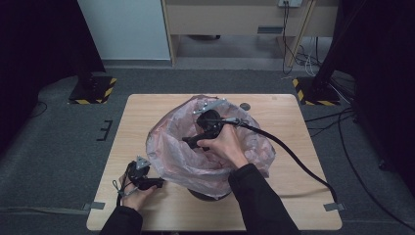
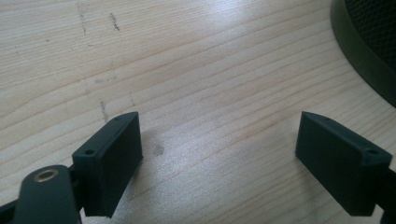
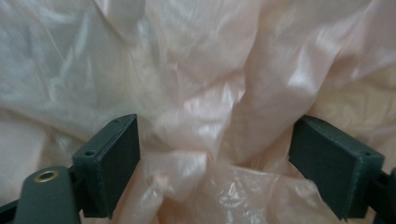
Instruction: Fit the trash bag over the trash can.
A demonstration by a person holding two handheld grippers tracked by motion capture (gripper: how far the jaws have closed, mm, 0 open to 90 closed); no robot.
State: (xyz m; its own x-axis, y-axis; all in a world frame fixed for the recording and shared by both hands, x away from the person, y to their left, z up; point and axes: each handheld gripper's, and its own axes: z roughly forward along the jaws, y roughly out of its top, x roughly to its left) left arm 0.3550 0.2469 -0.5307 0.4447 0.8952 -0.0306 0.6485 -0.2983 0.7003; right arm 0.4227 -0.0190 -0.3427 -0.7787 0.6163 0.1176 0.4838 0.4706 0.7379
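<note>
The bench (image 1: 156,210) is a light wood top, roughly square, with fine grain running across it and a few faint dark scuffs, seen close in the left gripper view (image 2: 201,70). On it stands a dark round bin (image 1: 210,195), near the middle and towards the near edge, lined with a pink bag (image 1: 171,152) that spills over the rim and hides most of the bin. A small grey disc (image 1: 245,106) lies on the wood near the far edge, just beyond the bag. Strips of grey tape (image 1: 334,206) sit at the near corners. The bench stands on a grey carpet floor (image 1: 58,147).
</note>
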